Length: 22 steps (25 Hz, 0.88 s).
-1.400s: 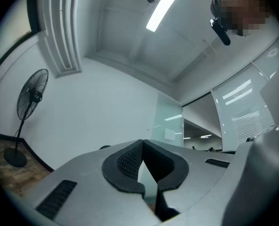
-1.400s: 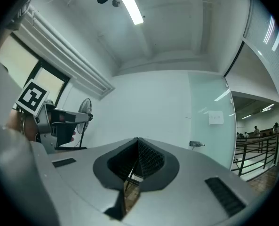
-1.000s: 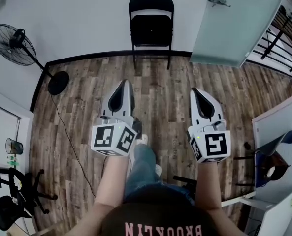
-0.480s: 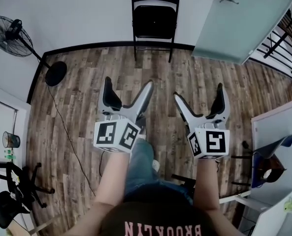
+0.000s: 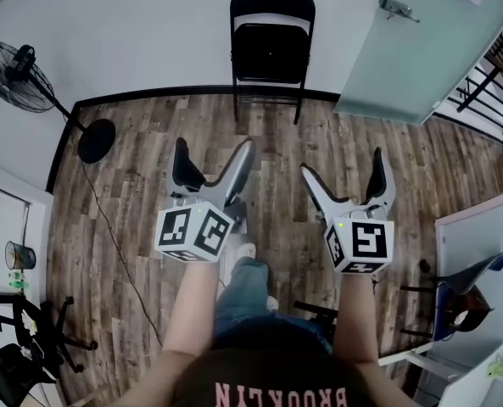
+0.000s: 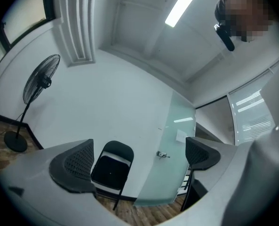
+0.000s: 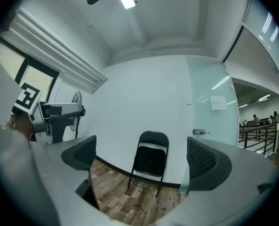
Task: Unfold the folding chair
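Observation:
A black folding chair (image 5: 271, 49) stands folded flat against the white wall, straight ahead across the wood floor. It also shows in the left gripper view (image 6: 112, 166) and the right gripper view (image 7: 150, 160). My left gripper (image 5: 215, 155) is held out in front of me and its jaws are opening with nothing between them. My right gripper (image 5: 343, 168) is beside it, open and empty. Both point toward the chair and are well short of it, as the left gripper (image 6: 138, 161) and right gripper (image 7: 143, 158) cameras show.
A standing fan (image 5: 13, 66) is at the left wall, its cord trailing over the floor. A frosted glass door (image 5: 421, 49) is right of the chair, with a railing (image 5: 499, 87) beyond. A white desk (image 5: 480, 244) is at right, an office chair (image 5: 22, 337) at lower left.
Both grippers went from shut to wide open. Both moved forward toward the chair, and the view has shifted closer to it.

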Motion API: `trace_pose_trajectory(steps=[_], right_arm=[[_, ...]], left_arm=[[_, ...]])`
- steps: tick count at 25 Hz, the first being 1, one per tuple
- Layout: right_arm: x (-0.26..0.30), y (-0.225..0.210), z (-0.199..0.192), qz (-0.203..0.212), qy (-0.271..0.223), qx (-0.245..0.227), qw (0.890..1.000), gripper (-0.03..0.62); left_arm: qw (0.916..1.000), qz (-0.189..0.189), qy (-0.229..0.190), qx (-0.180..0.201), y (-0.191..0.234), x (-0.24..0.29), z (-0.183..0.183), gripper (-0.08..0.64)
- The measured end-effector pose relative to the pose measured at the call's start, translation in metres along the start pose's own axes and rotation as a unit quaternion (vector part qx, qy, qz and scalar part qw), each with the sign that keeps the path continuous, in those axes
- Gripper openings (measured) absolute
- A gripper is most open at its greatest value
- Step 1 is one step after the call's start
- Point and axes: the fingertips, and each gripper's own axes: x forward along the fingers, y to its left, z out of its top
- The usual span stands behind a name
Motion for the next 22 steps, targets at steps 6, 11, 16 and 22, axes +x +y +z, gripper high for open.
trace_pose_trajectory(steps=[6, 11, 16, 22], right_arm=[[0.082, -0.007, 0.027, -0.009, -0.024, 0.003, 1.0, 0.574], [0.133, -0.016, 0.049, -0.023, -0.036, 0.005, 0.999, 0.574], [0.168, -0.016, 0.049, -0.024, -0.034, 0.003, 0.999, 0.574], [0.202, -0.018, 0.03, -0.019, -0.016, 0.012, 1.0, 0.572]], left_arm=[[0.9998, -0.01, -0.007, -0.014, 0.048, 0.083, 0.018, 0.572], [0.9996, -0.02, -0.014, -0.011, 0.077, 0.14, 0.04, 0.571], [0.9996, -0.022, -0.013, -0.015, 0.1, 0.171, 0.043, 0.571], [0.9998, -0.018, 0.004, -0.013, 0.119, 0.197, 0.027, 0.571]])
